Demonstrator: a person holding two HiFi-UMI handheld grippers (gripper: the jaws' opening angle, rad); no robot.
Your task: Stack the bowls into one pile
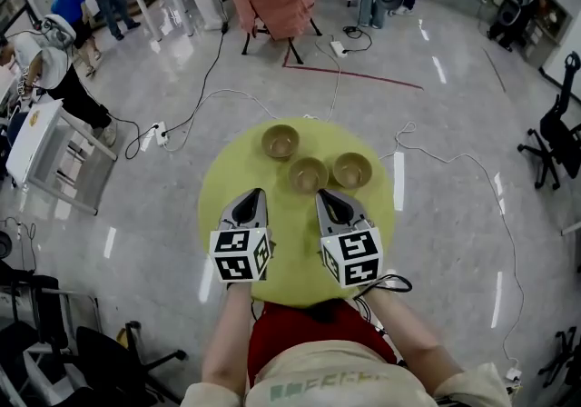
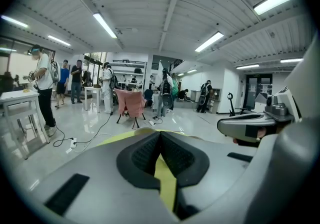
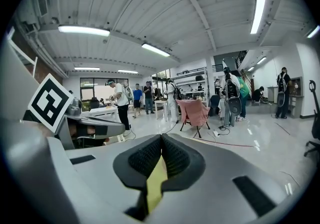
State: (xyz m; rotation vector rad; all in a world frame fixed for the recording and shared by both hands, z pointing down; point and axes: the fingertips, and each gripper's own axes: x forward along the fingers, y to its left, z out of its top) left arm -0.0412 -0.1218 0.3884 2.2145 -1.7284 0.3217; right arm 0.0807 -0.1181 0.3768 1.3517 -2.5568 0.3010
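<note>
Left gripper (image 1: 257,193) and right gripper (image 1: 320,194), jaws together and empty, just short of three separate bowls (image 1: 308,174).

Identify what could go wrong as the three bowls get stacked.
1. The middle bowl and right bowl sit close together; gripping one may knock the other.
2. The left bowl stands near the far edge of the table; a push could send it off.
3. The left hand-held gripper and right hand-held gripper are both shut; unopened, they would shove a bowl.
</note>
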